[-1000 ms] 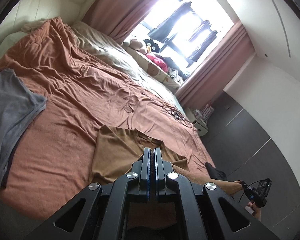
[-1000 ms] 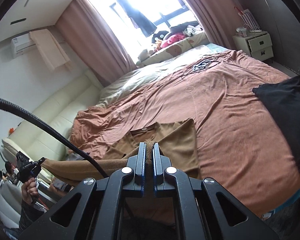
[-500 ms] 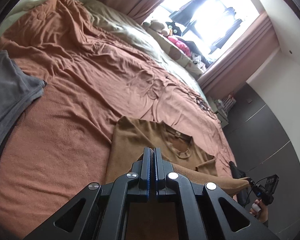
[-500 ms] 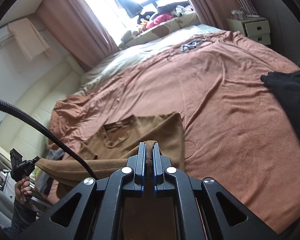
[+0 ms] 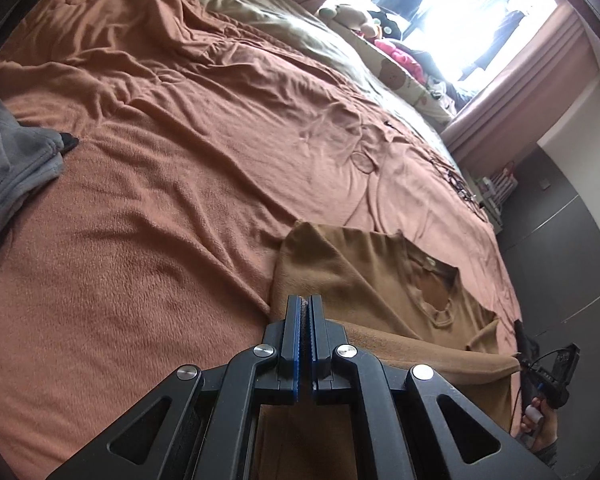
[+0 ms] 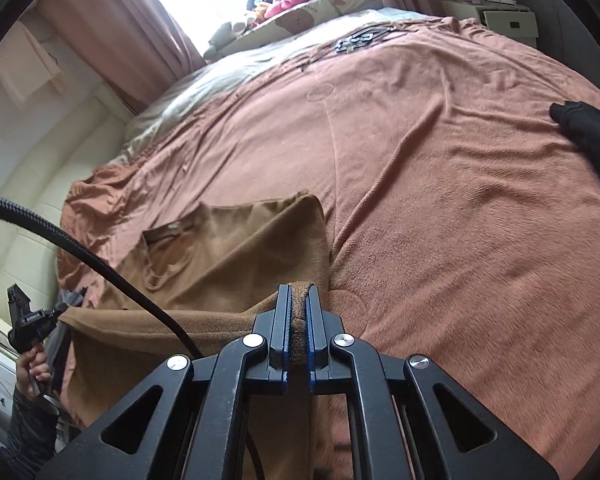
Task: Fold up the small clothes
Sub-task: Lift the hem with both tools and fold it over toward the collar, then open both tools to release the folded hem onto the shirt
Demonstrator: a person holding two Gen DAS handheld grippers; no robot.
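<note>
A tan-brown T-shirt (image 5: 364,276) lies collar-up on the rust-coloured bedspread (image 5: 180,184); its lower edge is lifted off the bed and stretched taut between both grippers. My left gripper (image 5: 305,300) is shut on one corner of that edge. My right gripper (image 6: 298,290) is shut on the other corner, with brown cloth bunched between its pads. In the right wrist view the shirt (image 6: 236,256) spreads to the left of the fingers, its neckline (image 6: 168,232) facing the window. Each view shows the other gripper at the far end of the raised edge, held by a hand (image 6: 32,368).
A grey garment (image 5: 8,172) lies at the bed's left edge. A black garment (image 6: 592,128) lies on the right side. Pillows and soft toys (image 6: 284,4) line the window. A white nightstand (image 6: 496,16) stands beyond the bed's far corner. A black cable (image 6: 100,268) crosses the right view.
Both grippers have moved forward and down over the bed, carrying the shirt's lower edge toward its collar. The shirt body now looks nearer and larger in both views.
</note>
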